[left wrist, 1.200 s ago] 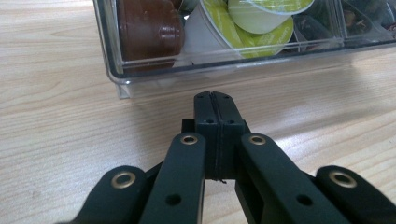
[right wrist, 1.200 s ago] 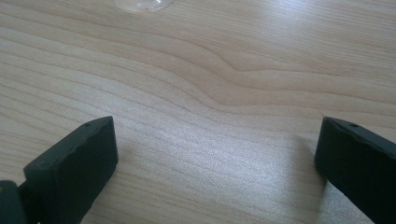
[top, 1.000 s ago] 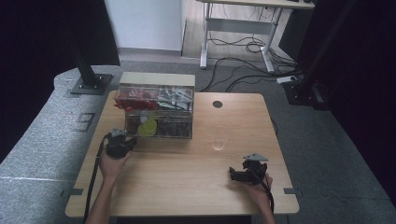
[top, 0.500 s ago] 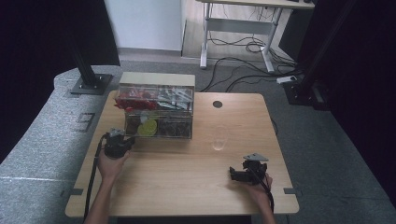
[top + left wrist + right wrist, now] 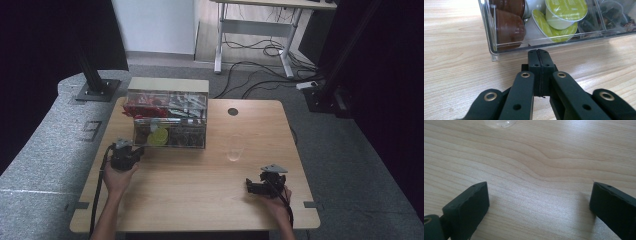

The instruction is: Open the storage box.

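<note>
A clear plastic box (image 5: pixel 168 119) with compartments stands at the table's back left. It holds brown capsules (image 5: pixel 509 27) and white capsules with yellow-green lids (image 5: pixel 565 11). My left gripper (image 5: pixel 134 152) is shut with nothing in it, its tips (image 5: pixel 539 56) a little in front of the box's near left corner. My right gripper (image 5: pixel 248 187) rests near the table's front right with its jaws wide apart (image 5: pixel 537 200) over bare wood. A clear glass (image 5: pixel 233 148) stands in the middle right of the table, its base (image 5: pixel 500 123) at the top edge of the right gripper view.
The wooden table (image 5: pixel 200 200) has a round cable hole (image 5: pixel 232 111) at the back. Black stand feet (image 5: pixel 97 90) sit on the grey floor to the left and right. A desk frame with cables (image 5: pixel 260 50) stands behind.
My left gripper has crept slightly forward and right toward the box's corner. The right gripper has stayed where it was.
</note>
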Demonstrator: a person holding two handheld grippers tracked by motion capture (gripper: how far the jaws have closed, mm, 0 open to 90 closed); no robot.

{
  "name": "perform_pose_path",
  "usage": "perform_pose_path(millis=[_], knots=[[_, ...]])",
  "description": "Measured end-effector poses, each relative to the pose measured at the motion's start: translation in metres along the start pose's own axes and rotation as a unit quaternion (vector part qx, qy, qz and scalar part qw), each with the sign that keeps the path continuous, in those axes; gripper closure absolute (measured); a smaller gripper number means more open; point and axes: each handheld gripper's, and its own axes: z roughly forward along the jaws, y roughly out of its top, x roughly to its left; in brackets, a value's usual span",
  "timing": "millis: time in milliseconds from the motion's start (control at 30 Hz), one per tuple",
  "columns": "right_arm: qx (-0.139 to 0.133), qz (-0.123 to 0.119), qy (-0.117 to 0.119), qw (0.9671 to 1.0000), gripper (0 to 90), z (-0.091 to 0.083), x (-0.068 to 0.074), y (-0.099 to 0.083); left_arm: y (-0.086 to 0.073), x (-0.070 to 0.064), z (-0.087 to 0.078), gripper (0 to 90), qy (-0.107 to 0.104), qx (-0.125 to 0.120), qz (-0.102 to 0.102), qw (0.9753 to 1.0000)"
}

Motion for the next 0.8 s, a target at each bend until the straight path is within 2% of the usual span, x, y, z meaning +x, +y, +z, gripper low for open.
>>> perform_pose_path(millis=[300,633,800], knots=[[-0.002,0.001,-0.001,1.0,3.9,0.0,0.0,0.0,0.002,0.001,-0.005,90.0,0.002,-0.019,-0.005,0.9998],[-0.003,0.002,-0.002,1.0,5.3,-0.001,0.0,0.0,0.006,0.001,-0.009,90.0,-0.007,-0.026,-0.009,0.9996],[-0.004,0.002,-0.002,1.0,6.4,-0.001,0.0,-0.001,0.009,0.001,-0.012,90.0,-0.006,-0.031,-0.005,0.9995]])
